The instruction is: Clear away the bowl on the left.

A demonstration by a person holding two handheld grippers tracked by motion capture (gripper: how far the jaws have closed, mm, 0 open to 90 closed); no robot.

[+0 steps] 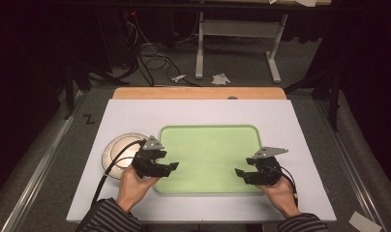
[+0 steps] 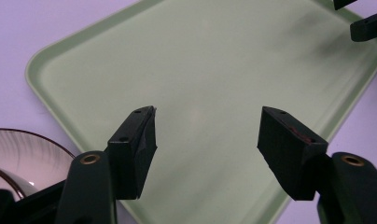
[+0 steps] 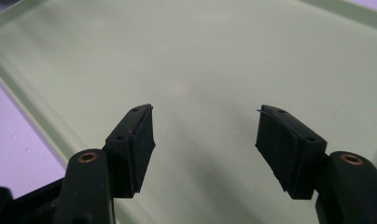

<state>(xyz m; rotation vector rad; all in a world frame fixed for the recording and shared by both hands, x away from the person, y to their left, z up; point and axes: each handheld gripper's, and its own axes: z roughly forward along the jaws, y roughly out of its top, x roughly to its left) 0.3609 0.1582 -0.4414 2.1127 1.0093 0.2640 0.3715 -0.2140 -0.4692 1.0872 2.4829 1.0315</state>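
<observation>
Spanning the bench, a green tray lies bare, a plate touching its left edge. Left gripper and right gripper hover over it, jaws wide, empty (approach the plate rim low, I'd judge).

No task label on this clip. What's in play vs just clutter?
Probably in play:
left claw, open, over tray's left edge
right claw, open, over tray's right part
green tray, empty
plate, left of tray

Clutter:
crumpled papers on floor
cables on floor
desk frame behind
</observation>
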